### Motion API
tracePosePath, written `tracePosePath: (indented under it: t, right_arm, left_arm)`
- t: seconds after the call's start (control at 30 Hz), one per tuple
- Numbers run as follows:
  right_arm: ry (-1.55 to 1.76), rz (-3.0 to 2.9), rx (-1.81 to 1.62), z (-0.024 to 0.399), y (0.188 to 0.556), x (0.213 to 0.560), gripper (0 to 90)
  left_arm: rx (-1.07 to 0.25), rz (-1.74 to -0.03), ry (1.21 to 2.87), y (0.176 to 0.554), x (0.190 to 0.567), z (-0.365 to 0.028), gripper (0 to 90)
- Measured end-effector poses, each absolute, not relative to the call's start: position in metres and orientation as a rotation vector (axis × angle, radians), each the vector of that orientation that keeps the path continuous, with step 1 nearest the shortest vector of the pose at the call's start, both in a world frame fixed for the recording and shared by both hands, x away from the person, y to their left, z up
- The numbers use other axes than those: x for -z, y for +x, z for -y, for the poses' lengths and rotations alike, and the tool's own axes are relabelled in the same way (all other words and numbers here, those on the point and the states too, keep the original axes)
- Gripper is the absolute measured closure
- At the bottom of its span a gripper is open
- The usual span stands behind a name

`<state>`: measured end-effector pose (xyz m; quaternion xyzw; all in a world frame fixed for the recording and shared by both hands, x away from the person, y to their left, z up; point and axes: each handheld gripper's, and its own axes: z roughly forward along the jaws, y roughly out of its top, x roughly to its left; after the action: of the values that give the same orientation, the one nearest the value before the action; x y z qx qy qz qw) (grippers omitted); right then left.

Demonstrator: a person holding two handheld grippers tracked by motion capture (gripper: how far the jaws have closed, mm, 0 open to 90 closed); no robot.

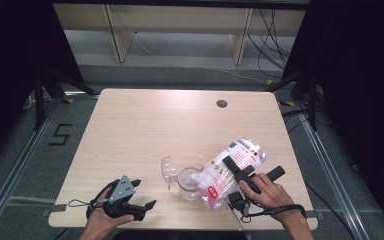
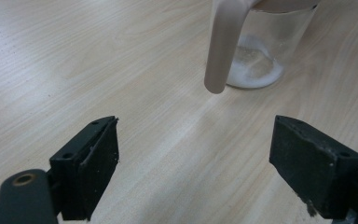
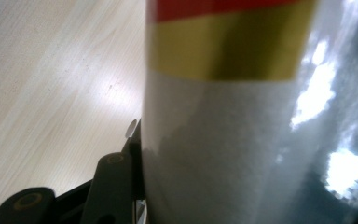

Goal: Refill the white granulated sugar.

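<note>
Lower right of the high view: our right gripper [image 1: 236,172] clamps a clear plastic bag of white powder [image 1: 230,169], tilted over a clear glass jar [image 1: 189,183] (powder inside). Lower left, our left gripper [image 1: 142,194] gapes wide, empty.

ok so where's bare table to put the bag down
The far half of the table, up to the round hole, is bare, and so is the left side beyond the left tongs. The near right is crowded: glass jar, its open lid, bag and right tongs.
</note>
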<state>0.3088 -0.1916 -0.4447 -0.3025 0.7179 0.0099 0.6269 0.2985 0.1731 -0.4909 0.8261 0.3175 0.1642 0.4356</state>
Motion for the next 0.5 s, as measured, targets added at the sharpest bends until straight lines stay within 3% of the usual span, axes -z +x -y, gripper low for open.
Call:
tracePosePath:
  t: [0.5]
  right_arm:
    - [-0.667, -1.657, -0.019, 0.1938, 0.3082, 0.4448, 55.1]
  left_arm:
    - [-0.405, -0.768, 2.065, 0.2992, 0.4903, -0.1741, 15.3]
